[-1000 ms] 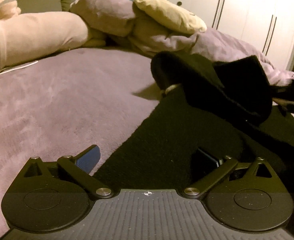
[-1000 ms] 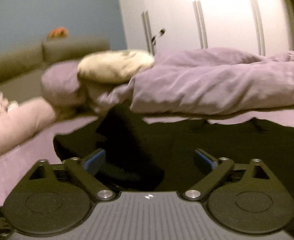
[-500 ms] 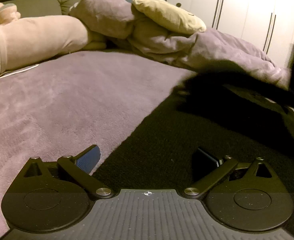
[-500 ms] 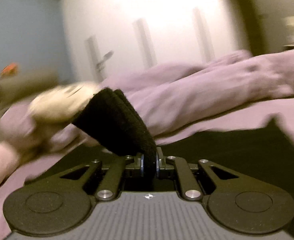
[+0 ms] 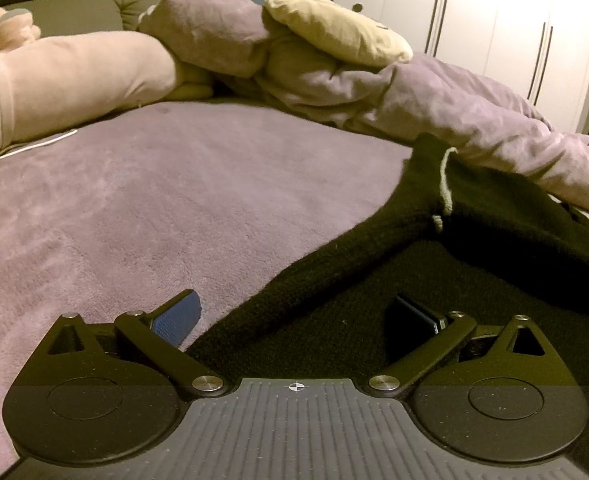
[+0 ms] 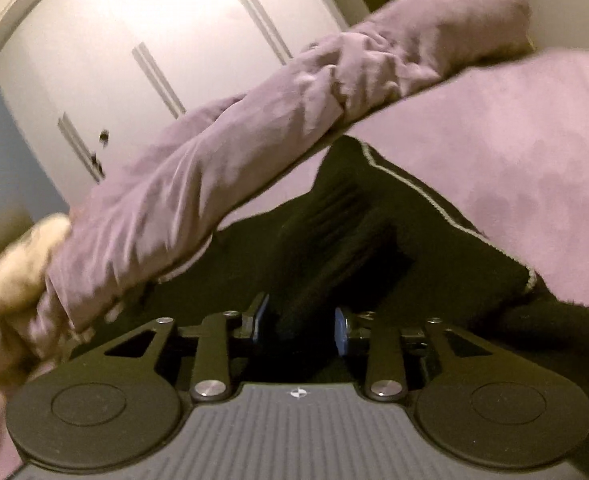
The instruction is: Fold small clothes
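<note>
We are holding our left gripper (image 5: pixel 294 316) wide open over the black knitted sweater (image 5: pixel 434 280) lying on the fuzzy purple blanket (image 5: pixel 154 208). Our right gripper (image 6: pixel 300 328) is partly open around a sweater fold (image 6: pixel 334 240).

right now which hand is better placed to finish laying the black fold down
Right. The right gripper has the black garment between its partly open fingers; the left gripper sits open, holding nothing.
</note>
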Tool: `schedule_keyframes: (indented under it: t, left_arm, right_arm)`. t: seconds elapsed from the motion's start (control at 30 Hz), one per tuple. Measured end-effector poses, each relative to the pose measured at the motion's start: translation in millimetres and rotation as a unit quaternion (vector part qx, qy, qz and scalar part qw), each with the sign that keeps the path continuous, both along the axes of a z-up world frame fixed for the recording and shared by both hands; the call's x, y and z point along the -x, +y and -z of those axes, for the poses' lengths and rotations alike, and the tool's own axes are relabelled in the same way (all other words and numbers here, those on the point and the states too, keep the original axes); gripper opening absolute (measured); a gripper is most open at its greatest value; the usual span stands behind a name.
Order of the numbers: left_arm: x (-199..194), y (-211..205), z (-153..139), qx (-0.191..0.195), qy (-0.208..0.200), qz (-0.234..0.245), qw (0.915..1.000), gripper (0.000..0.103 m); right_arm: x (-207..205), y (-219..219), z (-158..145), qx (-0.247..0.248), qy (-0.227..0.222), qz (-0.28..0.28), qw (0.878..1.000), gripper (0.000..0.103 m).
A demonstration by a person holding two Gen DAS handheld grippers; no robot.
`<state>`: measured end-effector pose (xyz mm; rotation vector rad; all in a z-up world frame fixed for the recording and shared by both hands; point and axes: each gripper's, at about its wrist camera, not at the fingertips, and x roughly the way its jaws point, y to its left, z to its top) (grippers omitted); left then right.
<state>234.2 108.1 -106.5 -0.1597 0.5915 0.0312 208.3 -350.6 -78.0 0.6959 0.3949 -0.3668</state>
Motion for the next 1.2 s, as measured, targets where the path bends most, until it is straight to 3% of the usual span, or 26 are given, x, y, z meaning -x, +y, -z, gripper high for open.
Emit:
schedule_keyframes:
  t: [0.17,0.23,0.27,0.3,0.4,0.5,0.57,0.63,0.7,0.77,0.87,0.97,1.1,1.2]
  left_arm:
    - [0,-1,0,-0.001,0.0,-0.001,1.0,0.103]
    - [0,-1,0,-0.001,0.0,-0.001,1.0,0.103]
    - [0,-1,0,-0.001,0.001,-0.001,1.0,0.103]
    - [0,-1,1,-0.002,0.001,-0.001,1.0,0.103]
    - [1,-2,0,-0.005,0.004,-0.002,1.0,0.103]
    - [0,-3,0,-0.01,0.005,-0.001,0.9999,0.103]
    - [0,-3,-2,-0.012,0.008,-0.004,0.9999,0.103]
    - [-1,-9,-9,-0.031,0.02,-0.006,0.9993,0.103]
    - [-2,-15,-19,-0.045,0.024,0.0,0.9987,0.103]
    - [0,-26,-35,-0.064,0.0,0.025,0.9976,0.103]
    - [-11,-51,-52,-0.136,-0.037,0.06,0.9882,0.103]
    - [-47,-74,-41,-0.206,-0.013,0.102,0.9732,0.103]
    - [-83,-93,-21,-0.232,0.016,0.129,0.9639,0.103]
    - [-99,-99,-20,-0.212,0.008,0.126,0.9691,0.094]
  right_arm:
    - [1,-22,1,-0.049,-0.023,0.02,0.998,0.04]
    - [-3,-25,2,-0.059,-0.019,0.013,0.998,0.036]
    - [-7,-26,1,-0.056,-0.011,0.008,0.998,0.026]
    - [-12,-25,-1,-0.046,0.0,0.003,0.999,0.014]
    - [-20,-18,-20,0.034,0.018,-0.02,0.999,0.012]
    - [-17,-8,-40,0.137,-0.002,-0.031,0.99,0.012]
    - [-19,-9,-37,0.165,0.01,-0.024,0.986,0.013]
    - [-25,-15,-23,0.159,0.047,-0.026,0.986,0.016]
    - [-29,-24,-4,0.121,0.093,-0.042,0.987,0.021]
    - [-16,-30,-1,0.098,0.059,-0.042,0.993,0.025]
    - [-8,-38,0,0.068,0.044,-0.051,0.995,0.026]
    - [-8,-43,-1,0.049,0.04,-0.052,0.997,0.029]
    - [-10,-44,-5,0.036,0.033,-0.055,0.997,0.036]
    - [-13,-44,-5,0.034,0.031,-0.06,0.997,0.038]
